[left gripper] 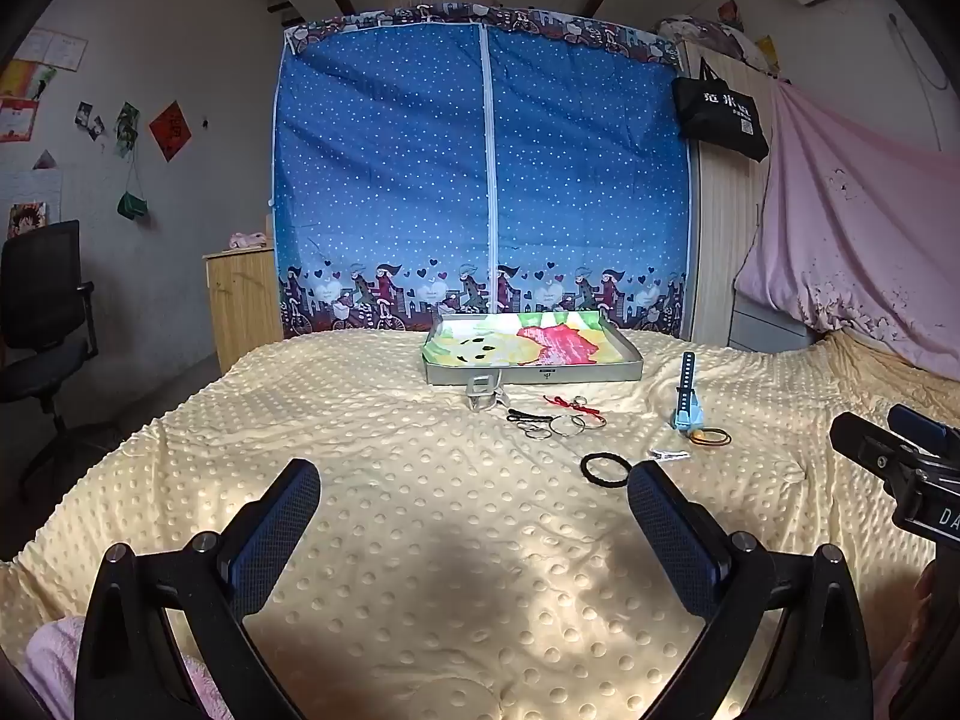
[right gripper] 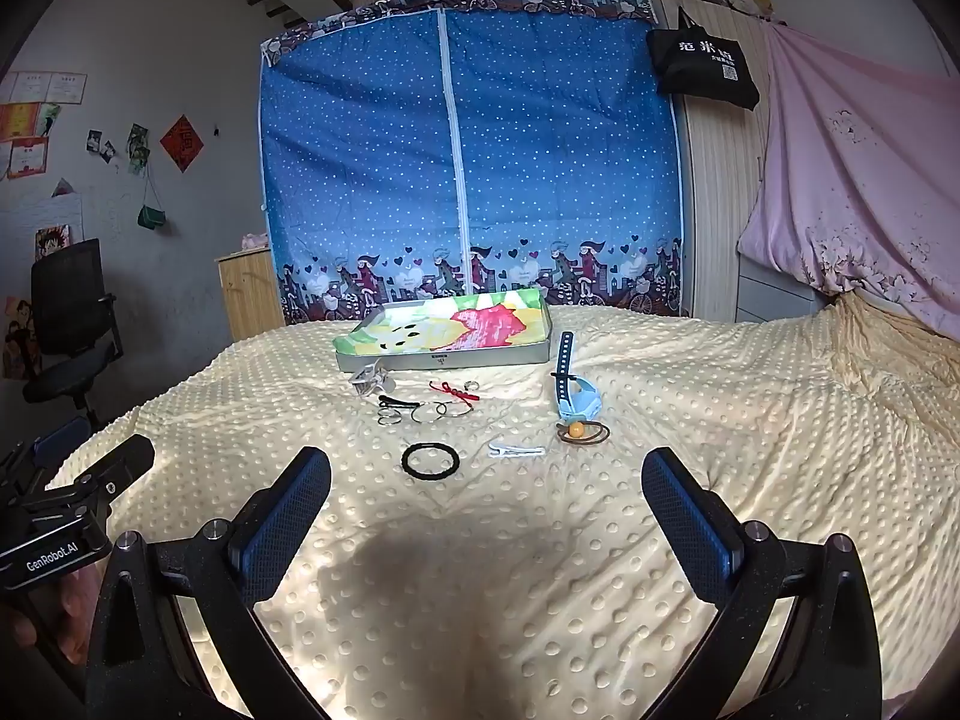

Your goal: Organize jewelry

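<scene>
A shallow grey tray (left gripper: 534,373) (right gripper: 444,360) with a colourful cartoon lining sits far on the bed. In front of it lie a clear claw clip (left gripper: 482,391) (right gripper: 371,382), a red cord (left gripper: 570,404) (right gripper: 454,391), metal rings (left gripper: 555,425) (right gripper: 420,412), a black hair tie (left gripper: 606,470) (right gripper: 430,459), a white hair clip (left gripper: 668,454) (right gripper: 516,450), a blue watch (left gripper: 687,396) (right gripper: 573,387) and a brown hair tie (left gripper: 710,437) (right gripper: 582,432). My left gripper (left gripper: 474,498) and right gripper (right gripper: 486,486) are open and empty, short of the items.
A cream dotted blanket (left gripper: 390,480) (right gripper: 720,420) covers the bed. A blue dotted fabric wardrobe (left gripper: 480,180) stands behind it, a wooden cabinet (left gripper: 243,300) and an office chair (left gripper: 42,312) to the left, a pink sheet (left gripper: 852,228) at right.
</scene>
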A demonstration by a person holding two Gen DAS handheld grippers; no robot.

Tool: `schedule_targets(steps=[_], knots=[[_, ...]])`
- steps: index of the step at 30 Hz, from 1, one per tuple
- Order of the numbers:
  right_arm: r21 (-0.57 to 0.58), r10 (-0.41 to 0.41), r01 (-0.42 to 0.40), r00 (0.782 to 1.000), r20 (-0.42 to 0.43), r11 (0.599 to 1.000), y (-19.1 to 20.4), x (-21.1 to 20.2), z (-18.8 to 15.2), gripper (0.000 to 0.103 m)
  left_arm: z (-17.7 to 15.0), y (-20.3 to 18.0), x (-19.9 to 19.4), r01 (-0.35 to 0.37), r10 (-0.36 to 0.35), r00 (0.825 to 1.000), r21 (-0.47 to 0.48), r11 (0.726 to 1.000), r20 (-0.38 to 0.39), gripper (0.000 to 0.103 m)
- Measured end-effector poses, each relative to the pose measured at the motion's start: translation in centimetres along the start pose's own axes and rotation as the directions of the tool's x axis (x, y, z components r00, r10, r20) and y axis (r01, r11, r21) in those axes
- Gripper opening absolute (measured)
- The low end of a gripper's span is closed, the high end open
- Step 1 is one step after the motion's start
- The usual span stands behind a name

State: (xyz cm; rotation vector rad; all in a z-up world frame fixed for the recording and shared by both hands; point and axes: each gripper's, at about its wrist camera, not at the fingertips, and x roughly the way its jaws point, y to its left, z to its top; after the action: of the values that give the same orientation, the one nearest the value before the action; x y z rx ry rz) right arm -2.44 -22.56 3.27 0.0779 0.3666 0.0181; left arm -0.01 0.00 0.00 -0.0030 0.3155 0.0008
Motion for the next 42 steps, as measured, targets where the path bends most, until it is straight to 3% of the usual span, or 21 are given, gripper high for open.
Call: schedule_targets(steps=[42], knots=[[0.001,0.001,-0.001,1.000,0.000,1.000,0.01,0.06,-0.03,0.102,0.00,-0.44,-0.18,0.002,-0.002,1.000,0.000,1.000,-0.004,0.103]])
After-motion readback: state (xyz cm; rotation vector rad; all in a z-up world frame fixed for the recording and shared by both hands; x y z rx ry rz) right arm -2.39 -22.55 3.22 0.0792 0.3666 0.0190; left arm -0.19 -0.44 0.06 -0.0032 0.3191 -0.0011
